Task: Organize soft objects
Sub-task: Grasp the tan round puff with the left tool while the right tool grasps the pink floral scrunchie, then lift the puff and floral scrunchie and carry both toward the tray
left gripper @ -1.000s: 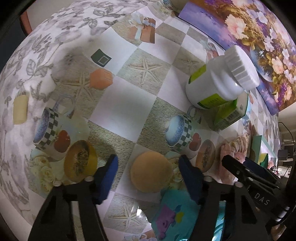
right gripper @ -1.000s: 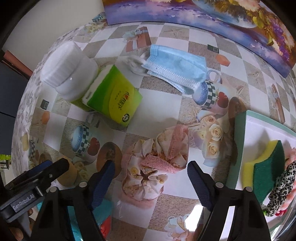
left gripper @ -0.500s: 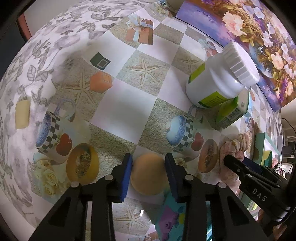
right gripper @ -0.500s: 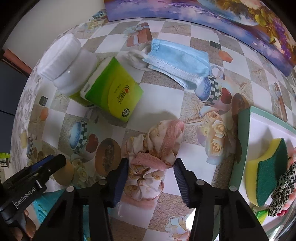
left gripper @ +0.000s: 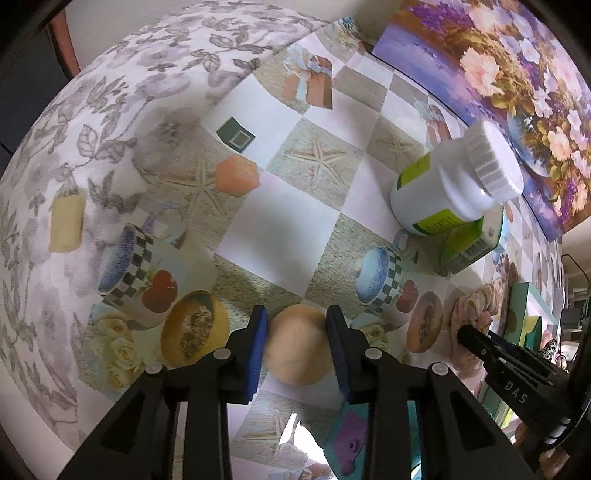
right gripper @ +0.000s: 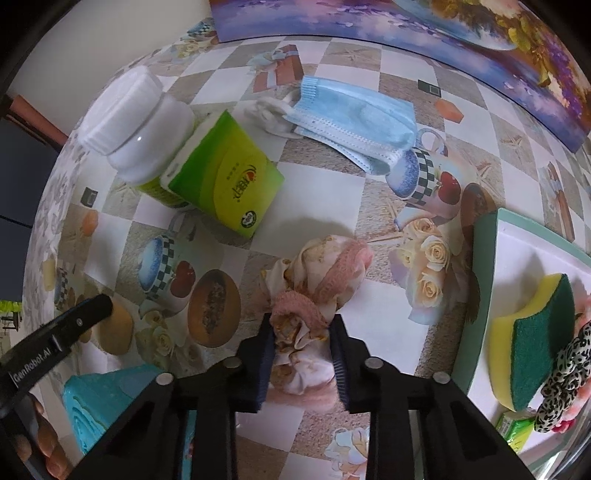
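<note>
L gripper [left gripper: 296,334] points down at the surface [left gripper: 280,214], jaws just closed in on the round tan sponge puff [left gripper: 297,349], blue pads touching both its sides; puff sits at near edge of the patterned cloth, just right of a printed melon. R gripper [right gripper: 302,345] also points down, jaws just closed, pads squeezing the pink/cream floral scrunchie [right gripper: 317,291], bunched up between them near centre of surface. A teal pouch [right gripper: 99,398] lies near-left of the scrunchie, close to the L gripper body. On the right, a green-rimmed white tray [right gripper: 484,295] holds a yellow/green scrub sponge [right gripper: 532,339] and a leopard-print scrunchie [right gripper: 565,373], well apart from the R gripper. Further back-left, a green tissue pack [right gripper: 225,184] leans against a white bottle [right gripper: 136,122] w/ ribbed cap, touching. Beyond, a blue face mask [right gripper: 354,114] lies flat, ear loops bunched at its left end. At far edge, a floral picture [right gripper: 406,18] stands along the back.
</note>
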A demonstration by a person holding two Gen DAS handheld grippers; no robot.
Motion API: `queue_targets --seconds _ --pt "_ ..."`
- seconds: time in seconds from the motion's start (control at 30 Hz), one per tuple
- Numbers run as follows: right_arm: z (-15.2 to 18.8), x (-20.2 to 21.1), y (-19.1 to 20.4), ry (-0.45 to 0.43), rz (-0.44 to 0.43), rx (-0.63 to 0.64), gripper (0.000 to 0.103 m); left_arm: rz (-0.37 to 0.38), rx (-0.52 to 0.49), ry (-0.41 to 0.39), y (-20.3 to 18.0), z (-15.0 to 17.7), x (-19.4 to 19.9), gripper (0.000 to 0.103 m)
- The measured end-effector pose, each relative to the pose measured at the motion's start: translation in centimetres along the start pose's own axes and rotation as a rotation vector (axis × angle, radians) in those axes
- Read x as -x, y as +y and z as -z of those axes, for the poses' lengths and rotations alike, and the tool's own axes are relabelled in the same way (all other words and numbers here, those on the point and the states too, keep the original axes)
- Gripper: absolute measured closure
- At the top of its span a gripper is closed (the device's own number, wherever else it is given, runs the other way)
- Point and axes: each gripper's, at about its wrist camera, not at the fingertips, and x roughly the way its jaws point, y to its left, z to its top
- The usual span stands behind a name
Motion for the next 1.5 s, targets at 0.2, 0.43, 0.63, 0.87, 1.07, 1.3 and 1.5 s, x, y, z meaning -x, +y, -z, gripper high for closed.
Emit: queue_targets --seconds 0.2,0.43,0.63,0.87,1.07,1.3,1.5 --pt "0.4 0.7 0.2 -0.015 -0.008 0.004 0.082 0.002 0.010 -0.022 1.1 0.3 1.4 0.076" --pt "0.6 2.7 0.0 -0.039 -0.014 0.001 0.083 0.003 0.017 -0.018 1.0 0.7 1.4 0.080" --pt "0.6 3.5 -0.1 -0.048 -0.019 0.000 0.083 0.042 0.002 -0.011 1.0 0.6 1.2 0.080" --pt "0.8 4.4 -0.8 -0.064 -0.028 -0.017 0.083 0.044 0.012 0.026 0.2 0.7 0.0 0.048" --pt "1.0 4.6 -1.5 -0.072 -0.033 -0.030 0.082 -0.026 -0.041 0.050 -1.1 0.9 -1.0 0.047" --pt "1.0 4.6 -1.7 -0.071 -0.038 -0.038 0.082 -0.026 -0.039 0.043 -0.8 1.1 -0.9 0.054" --pt "1.2 4.6 -2.0 -0.072 -0.045 -0.050 0.082 -0.056 -0.011 0.023 0.8 0.9 -0.3 0.056"
